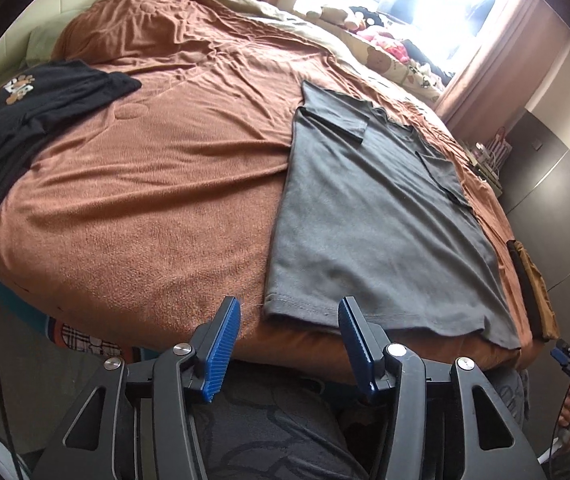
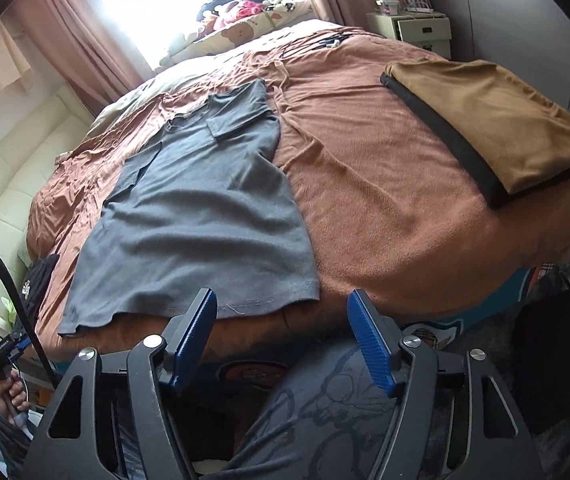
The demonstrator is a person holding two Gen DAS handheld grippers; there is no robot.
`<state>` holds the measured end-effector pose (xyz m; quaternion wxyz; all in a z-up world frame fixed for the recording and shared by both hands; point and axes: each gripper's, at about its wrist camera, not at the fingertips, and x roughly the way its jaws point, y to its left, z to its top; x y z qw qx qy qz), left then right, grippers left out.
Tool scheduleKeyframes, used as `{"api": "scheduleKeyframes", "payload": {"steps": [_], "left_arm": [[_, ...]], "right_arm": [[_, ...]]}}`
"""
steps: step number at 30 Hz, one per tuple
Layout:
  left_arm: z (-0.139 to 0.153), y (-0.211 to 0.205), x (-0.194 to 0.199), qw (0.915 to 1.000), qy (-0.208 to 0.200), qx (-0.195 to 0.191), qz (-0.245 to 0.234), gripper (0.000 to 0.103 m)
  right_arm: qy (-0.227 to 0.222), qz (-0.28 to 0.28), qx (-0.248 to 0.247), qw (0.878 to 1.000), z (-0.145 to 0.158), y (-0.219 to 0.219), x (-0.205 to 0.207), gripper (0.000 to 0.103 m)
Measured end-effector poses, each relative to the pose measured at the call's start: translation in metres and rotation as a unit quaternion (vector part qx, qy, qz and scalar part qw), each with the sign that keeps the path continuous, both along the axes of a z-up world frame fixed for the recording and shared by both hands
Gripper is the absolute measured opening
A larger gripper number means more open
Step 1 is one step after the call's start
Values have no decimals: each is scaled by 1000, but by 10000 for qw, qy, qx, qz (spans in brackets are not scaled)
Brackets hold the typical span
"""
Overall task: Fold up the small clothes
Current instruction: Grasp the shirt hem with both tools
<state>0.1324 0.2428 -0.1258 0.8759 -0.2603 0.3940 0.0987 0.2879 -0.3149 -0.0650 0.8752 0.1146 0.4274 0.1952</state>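
My black shirt [image 1: 25,120] is cut off at the left frame edge; I can't make out the clutter by the window. I count one grey shirt [image 1: 373,220] flat on the bed [image 1: 157,208], hem at the near edge, and one folded stack [image 2: 489,124] far right. Left tongs [image 1: 289,344] and right tongs [image 2: 281,336] both stand open and empty, just short of the hem, with bare blanket either side.

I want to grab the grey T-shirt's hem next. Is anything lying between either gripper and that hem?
Nothing visible does. The grey T-shirt lies flat on the brown blanket, its hem just ahead of the open left gripper and right gripper. The folded clothes lie off to the sides.
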Motion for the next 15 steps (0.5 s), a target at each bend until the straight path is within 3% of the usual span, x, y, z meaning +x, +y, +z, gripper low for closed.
{"api": "scheduleKeyframes", "payload": {"steps": [7,11,15], "left_arm": [[-32,11,13,9987,276,-388,184,49],[-40,12,20,9978,344,-538,203,48],[-45,11,29,9968,436,-631,225,46]], "right_arm": [[474,-48,242,9986,-35,7,36,60],[746,-41,423,9963,-53,9,58,52],[874,-57,516,9948,-66,10,72,51]]}}
